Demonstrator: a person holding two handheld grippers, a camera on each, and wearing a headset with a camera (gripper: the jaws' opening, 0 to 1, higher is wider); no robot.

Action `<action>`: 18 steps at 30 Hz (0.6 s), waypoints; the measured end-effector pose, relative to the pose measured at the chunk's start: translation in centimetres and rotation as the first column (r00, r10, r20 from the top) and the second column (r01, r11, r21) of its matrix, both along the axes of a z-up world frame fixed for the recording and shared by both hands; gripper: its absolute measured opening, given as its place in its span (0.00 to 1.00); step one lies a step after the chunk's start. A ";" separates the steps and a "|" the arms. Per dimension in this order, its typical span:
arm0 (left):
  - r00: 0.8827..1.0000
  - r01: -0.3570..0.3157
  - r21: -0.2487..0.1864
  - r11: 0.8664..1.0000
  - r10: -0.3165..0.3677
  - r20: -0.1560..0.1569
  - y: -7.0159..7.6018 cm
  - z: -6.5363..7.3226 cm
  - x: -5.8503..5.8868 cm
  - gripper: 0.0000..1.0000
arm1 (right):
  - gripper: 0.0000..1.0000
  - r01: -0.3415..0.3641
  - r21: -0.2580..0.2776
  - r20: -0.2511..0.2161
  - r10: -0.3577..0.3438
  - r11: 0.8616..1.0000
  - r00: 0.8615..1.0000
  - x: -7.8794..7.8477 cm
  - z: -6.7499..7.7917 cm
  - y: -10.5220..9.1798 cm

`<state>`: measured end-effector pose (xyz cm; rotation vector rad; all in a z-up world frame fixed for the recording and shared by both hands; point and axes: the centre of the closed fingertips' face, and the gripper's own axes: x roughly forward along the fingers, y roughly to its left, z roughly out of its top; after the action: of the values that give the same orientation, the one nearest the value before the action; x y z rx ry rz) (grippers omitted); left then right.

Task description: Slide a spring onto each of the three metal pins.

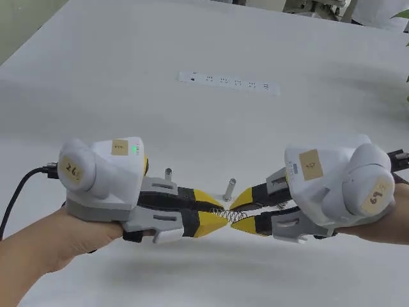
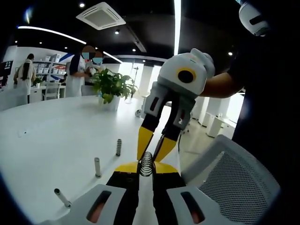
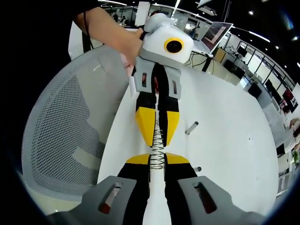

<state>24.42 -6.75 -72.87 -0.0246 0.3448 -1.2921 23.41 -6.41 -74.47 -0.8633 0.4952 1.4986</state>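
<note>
Yellow-tipped, my left gripper [image 1: 223, 212] and my right gripper [image 1: 236, 215] meet nose to nose a little above the white desk [image 1: 128, 77]. Between them is the thin steel coil spring [image 1: 232, 216]. Each pair of fingers is closed almost fully and pinches one end of the spring; only the wire keeps the tips apart. In the right gripper view the spring makes a straight line from my own tips to the tips of the other gripper. Its long axis therefore runs from left to right, about level with the desk.

Three pins stand upright on the desk, on the far side of the fingers from me, in a row that also goes from left to right. The left bare metal pin [image 1: 168, 174] is closer to my left gripper. The middle bare metal pin [image 1: 229, 190] stands just behind the spring. The third metal pin [image 2: 118, 147], closest to the right gripper, looks ribbed in the left gripper view. I judge that it wears a coil already, but it is small and I am not sure.

So the spring lies across the direction of the pins. I judge that one gripper must let go and the other must turn the spring upright over a bare pin; the middle one is the shortest way.
</note>
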 end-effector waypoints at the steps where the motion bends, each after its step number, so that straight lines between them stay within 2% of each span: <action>1: 1.000 0.002 -0.001 1.000 -0.002 -0.004 0.0 0.0 -0.1 0.02 | 0.08 -0.001 0.002 -0.003 0.001 1.000 1.000 0.0 0.0 0.0; 8: 1.000 0.012 0.000 1.000 -0.012 -0.010 -0.1 0.0 -0.3 0.01 | 0.09 0.024 0.012 -0.035 -0.023 1.000 0.999 -0.1 -0.2 -0.3; 10: 1.000 0.013 -0.006 1.000 -0.013 -0.010 -0.1 0.1 -0.3 0.01 | 0.12 0.041 0.006 -0.043 -0.041 0.999 0.998 0.1 -0.5 -0.7; 14: 1.000 0.011 -0.015 1.000 -0.012 -0.014 -0.1 0.4 -0.2 0.01 | 0.14 0.066 0.032 -0.090 -0.063 0.997 0.994 -0.1 -0.4 -1.0; 15: 1.000 0.011 -0.017 1.000 -0.011 -0.016 0.0 0.4 -0.2 0.01 | 0.14 0.085 0.059 -0.106 -0.078 0.995 0.991 0.1 -0.2 -1.0; 18: 1.000 0.014 -0.021 1.000 -0.015 -0.017 -0.1 0.5 -0.3 0.01 | 0.13 0.107 0.055 -0.119 -0.100 0.993 0.988 0.5 -0.5 -1.3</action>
<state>24.16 -6.82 -72.38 -0.0512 0.3468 -1.3104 23.88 -7.68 -74.94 -0.6946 0.5682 1.4662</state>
